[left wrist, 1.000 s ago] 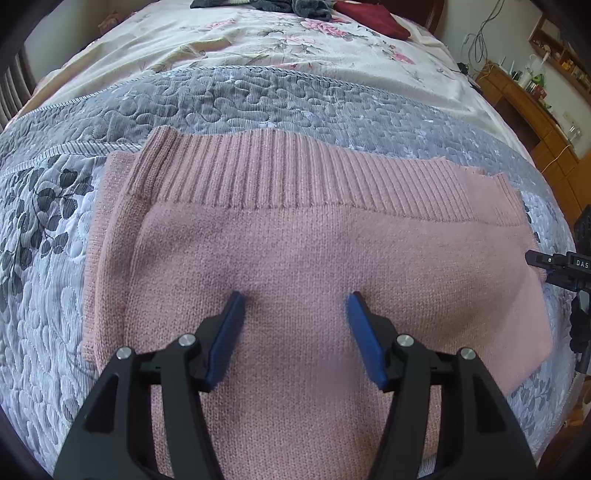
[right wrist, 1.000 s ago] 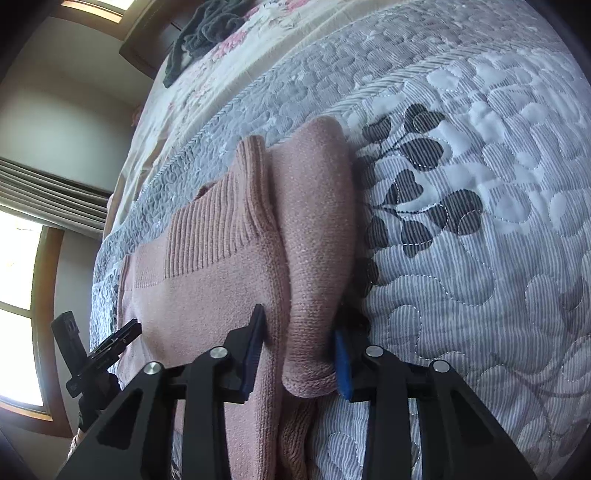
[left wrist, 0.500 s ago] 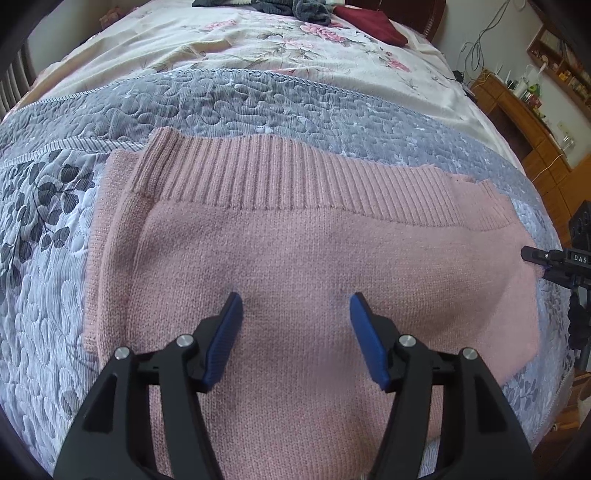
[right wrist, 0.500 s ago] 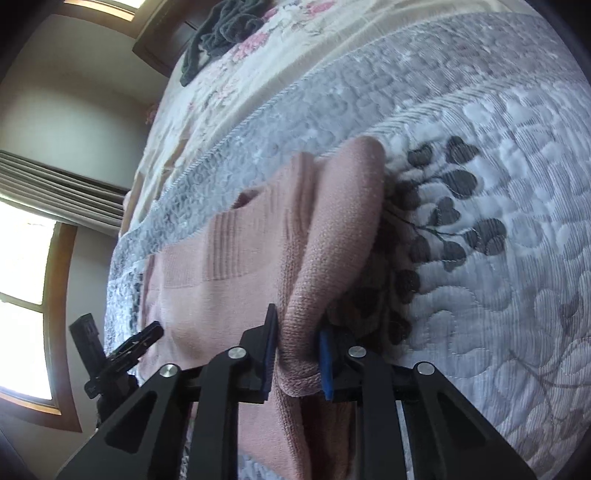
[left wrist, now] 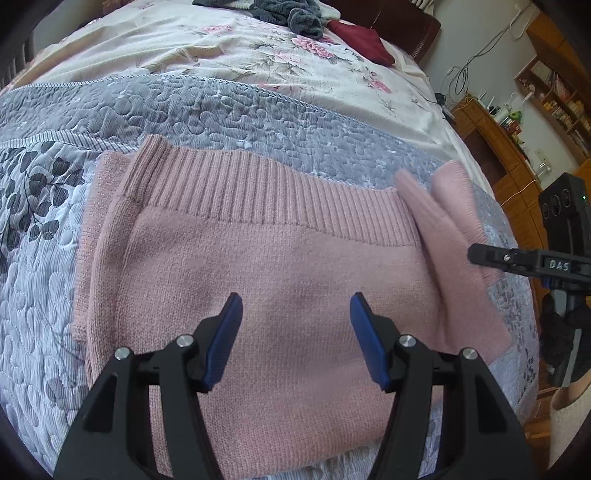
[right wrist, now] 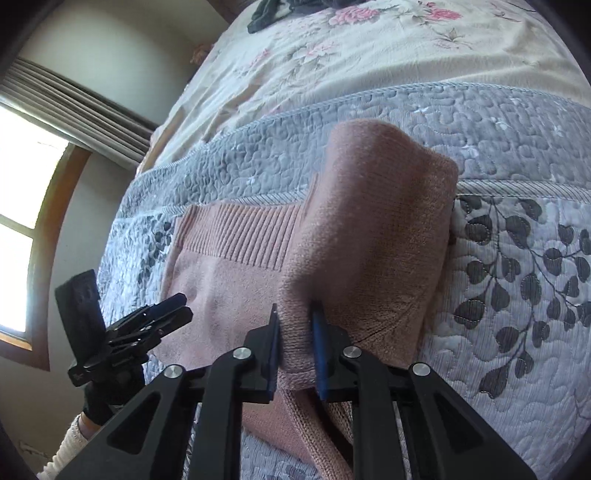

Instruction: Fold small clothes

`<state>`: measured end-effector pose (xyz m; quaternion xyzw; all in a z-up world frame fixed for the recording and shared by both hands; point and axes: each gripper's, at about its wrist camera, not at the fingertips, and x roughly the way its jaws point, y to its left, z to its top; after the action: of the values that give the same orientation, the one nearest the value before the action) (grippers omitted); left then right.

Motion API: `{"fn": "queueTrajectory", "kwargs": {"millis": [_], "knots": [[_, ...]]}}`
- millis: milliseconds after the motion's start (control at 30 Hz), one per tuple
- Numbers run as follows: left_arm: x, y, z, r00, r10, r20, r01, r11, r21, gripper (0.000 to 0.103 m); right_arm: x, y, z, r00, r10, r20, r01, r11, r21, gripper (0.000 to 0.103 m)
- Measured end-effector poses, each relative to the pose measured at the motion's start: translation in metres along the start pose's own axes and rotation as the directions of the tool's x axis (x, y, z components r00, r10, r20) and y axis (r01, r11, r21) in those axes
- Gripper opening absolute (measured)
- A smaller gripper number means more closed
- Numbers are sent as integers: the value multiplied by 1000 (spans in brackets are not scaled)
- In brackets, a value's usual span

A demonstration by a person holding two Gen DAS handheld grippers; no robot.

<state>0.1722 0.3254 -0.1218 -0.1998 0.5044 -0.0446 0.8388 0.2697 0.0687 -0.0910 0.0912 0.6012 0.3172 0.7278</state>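
Observation:
A pink knit sweater (left wrist: 258,266) lies flat on the grey quilted bedspread (left wrist: 221,110), its ribbed hem toward the far side. My left gripper (left wrist: 295,314) hovers open over the middle of the sweater, nothing between its blue pads. My right gripper (right wrist: 295,332) is shut on the sweater's right sleeve (right wrist: 369,229), which is lifted and bulges up off the quilt. In the left wrist view that raised sleeve (left wrist: 450,221) stands at the sweater's right edge, with the right gripper's black tip (left wrist: 517,256) beside it. The left gripper (right wrist: 162,314) shows at the left of the right wrist view.
Beyond the grey quilt lies a floral cream sheet (left wrist: 258,62) with dark grey clothes (left wrist: 291,14) and a dark red garment (left wrist: 362,38) on it. Wooden shelves and a cabinet (left wrist: 509,147) stand right of the bed. A window (right wrist: 22,229) is at the left.
My right gripper has shut on the right sleeve and raised it toward the sweater's body. The left gripper stays open and has barely moved.

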Motion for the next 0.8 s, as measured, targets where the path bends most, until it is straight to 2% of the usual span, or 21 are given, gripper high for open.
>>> {"fn": "queueTrajectory", "kwargs": {"millis": [67, 133, 233, 433, 533, 800], "knots": [[-2, 0, 1, 1000, -27, 3, 27, 1000, -15, 60, 12, 2, 0, 1000, -17, -25, 17, 1000, 1, 16], [-2, -1, 1, 998, -58, 5, 58, 998, -31, 60, 19, 3, -1, 999, -9, -35, 9, 1000, 8, 23], [-1, -3, 2, 994, -108, 3, 108, 992, -60, 60, 24, 2, -2, 998, 35, -50, -34, 999, 31, 34], [7, -10, 4, 975, -221, 5, 220, 964, -149, 60, 24, -2, 1, 993, 101, -66, -95, 992, 77, 40], [16, -19, 6, 960, -279, 12, 276, 941, -194, 60, 11, -9, 1, 991, 126, -40, -121, 987, 109, 42], [49, -69, 16, 934, -355, -34, 342, 918, -201, 61, -39, -45, -4, 997, 57, 61, -65, 987, 144, 45]]}}
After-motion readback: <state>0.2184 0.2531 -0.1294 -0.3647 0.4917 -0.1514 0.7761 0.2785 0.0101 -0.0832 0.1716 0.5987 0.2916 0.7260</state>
